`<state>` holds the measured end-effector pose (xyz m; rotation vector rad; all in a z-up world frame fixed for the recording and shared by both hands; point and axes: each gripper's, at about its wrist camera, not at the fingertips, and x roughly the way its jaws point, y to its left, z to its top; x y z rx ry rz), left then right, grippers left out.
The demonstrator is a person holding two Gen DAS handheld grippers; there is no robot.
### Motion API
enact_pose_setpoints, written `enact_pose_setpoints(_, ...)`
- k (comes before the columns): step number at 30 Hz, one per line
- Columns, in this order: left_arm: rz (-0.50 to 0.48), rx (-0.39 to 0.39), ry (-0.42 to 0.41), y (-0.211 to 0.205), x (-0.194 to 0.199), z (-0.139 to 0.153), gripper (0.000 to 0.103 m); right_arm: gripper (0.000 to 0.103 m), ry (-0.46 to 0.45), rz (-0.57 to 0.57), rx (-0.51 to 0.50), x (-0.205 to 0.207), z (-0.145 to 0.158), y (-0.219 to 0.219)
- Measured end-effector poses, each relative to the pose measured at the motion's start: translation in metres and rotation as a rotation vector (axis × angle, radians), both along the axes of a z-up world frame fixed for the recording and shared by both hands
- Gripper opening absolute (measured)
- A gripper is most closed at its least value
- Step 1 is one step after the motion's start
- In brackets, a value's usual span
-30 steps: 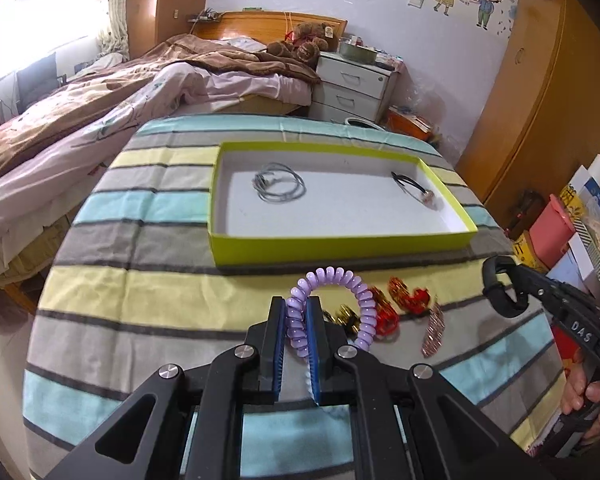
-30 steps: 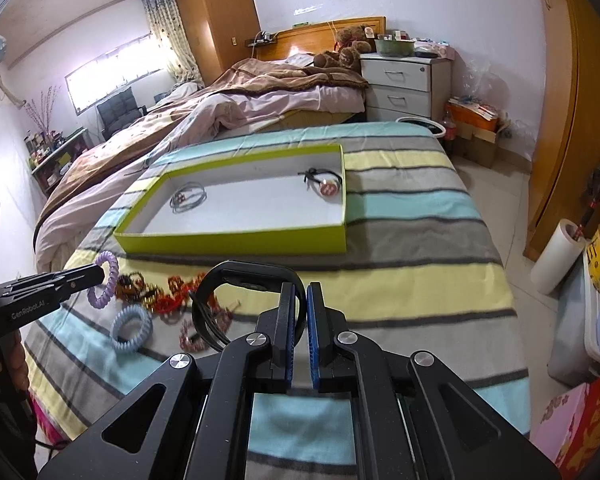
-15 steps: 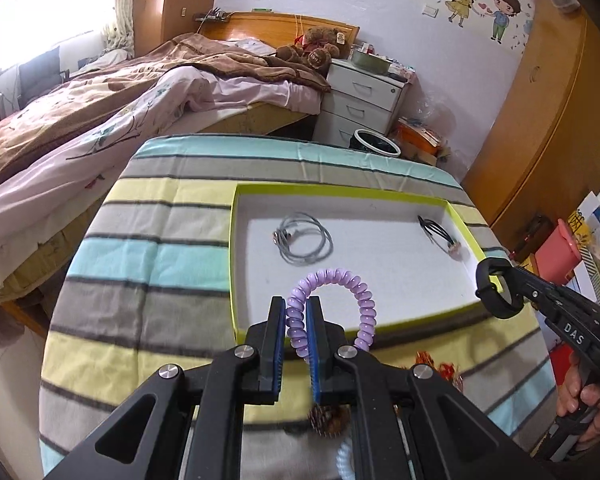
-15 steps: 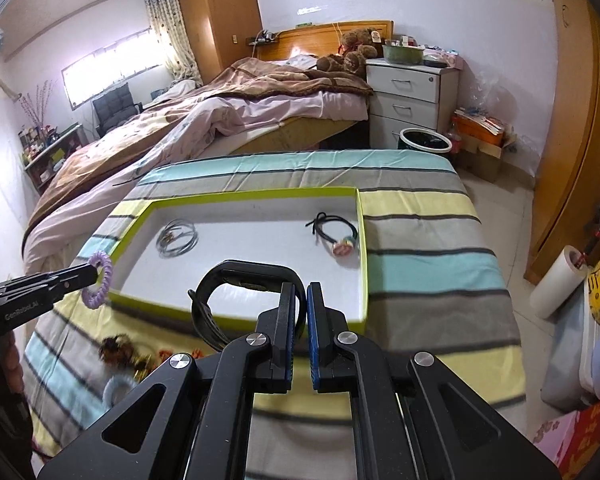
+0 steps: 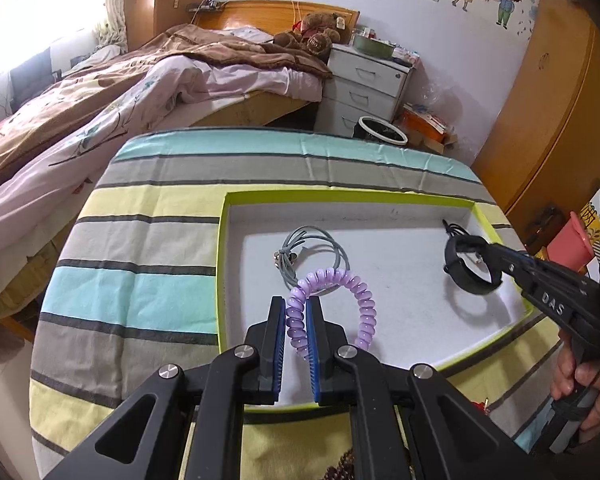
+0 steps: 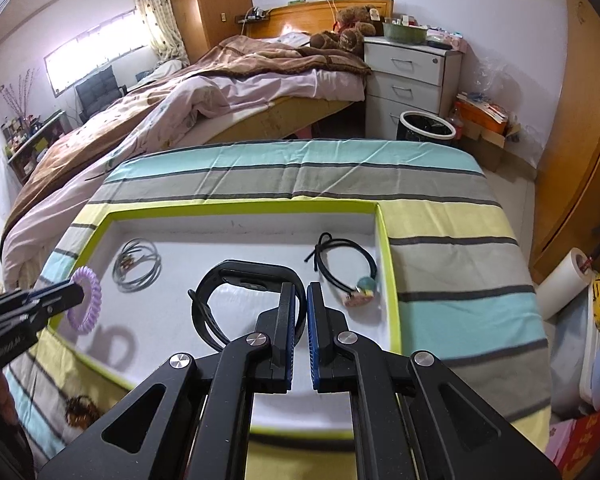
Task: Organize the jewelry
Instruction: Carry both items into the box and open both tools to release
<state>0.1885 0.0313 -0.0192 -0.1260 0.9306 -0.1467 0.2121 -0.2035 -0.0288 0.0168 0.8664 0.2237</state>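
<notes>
White letters "DAS" — printed on the right hand-held gripper [image 5: 474, 270].

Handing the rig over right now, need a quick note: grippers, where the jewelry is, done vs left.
Left gripper: shut on the purple coil hair tie, held over the tray's left part.
Right gripper: shut on the black band, held over the tray's middle.
Green-rimmed tray sits on the striped cloth.
Done: grey cord loops and the black hair tie with a charm lie in the tray.
Left: release both held pieces into the tray, then fetch the loose pieces on the cloth at the near edge; how many are left I cannot tell.
</notes>
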Motion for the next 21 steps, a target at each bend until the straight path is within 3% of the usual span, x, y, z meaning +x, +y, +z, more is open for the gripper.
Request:
enact_pose_setpoints(8, 0.020, -0.004, 0.035, 0.003, 0.014, -0.014, 0.010, 0.006, 0.040, -0.007, -0.013, 0.024, -0.013, 0.009)
enact_pose_setpoints(21, 0.022, -0.011, 0.053, 0.004, 0.019, -0.019, 0.010, 0.006, 0.061, -0.009, -0.018, 0.029, -0.020, 0.012)
